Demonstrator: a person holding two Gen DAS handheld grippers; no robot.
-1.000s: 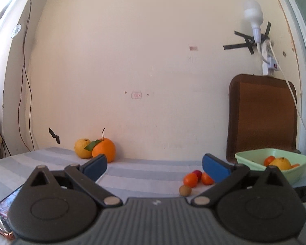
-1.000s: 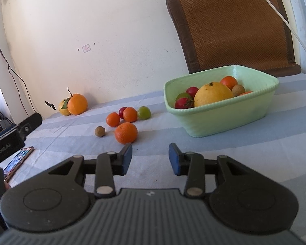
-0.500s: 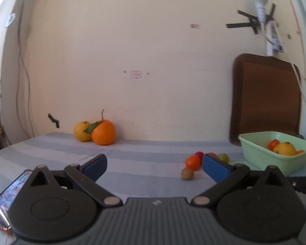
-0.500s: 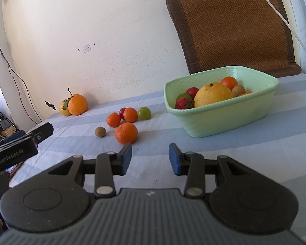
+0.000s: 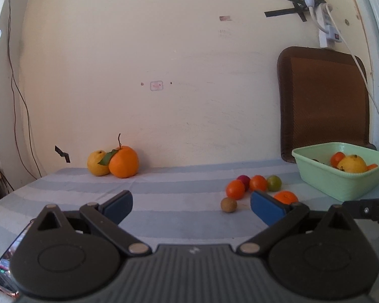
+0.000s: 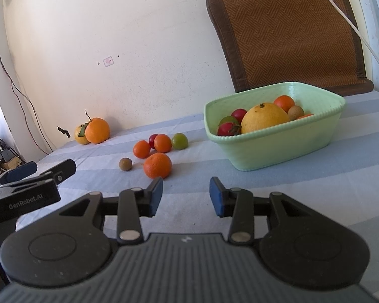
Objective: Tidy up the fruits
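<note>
A pale green bowl (image 6: 265,151) on the striped cloth holds a big yellow citrus (image 6: 264,117) and several small fruits. Left of it lie loose fruits: a mandarin (image 6: 157,165), a small brown fruit (image 6: 125,164), two small oranges, a red one and a green one (image 6: 180,141). By the wall sit a large orange (image 5: 123,161) and a yellow fruit (image 5: 97,162). My right gripper (image 6: 186,189) hovers just short of the mandarin, its jaws opening with nothing between them. My left gripper (image 5: 190,202) stands open and empty, left of the loose fruits.
A brown woven mat (image 6: 290,30) leans on the wall behind the bowl (image 5: 341,186). A phone (image 5: 2,272) lies at the table's near left. A white cable and a power strip (image 5: 328,32) hang on the wall at the right.
The left gripper has tipped downward and come forward, reaching further into the right wrist view from the left. The right gripper has stayed in place.
</note>
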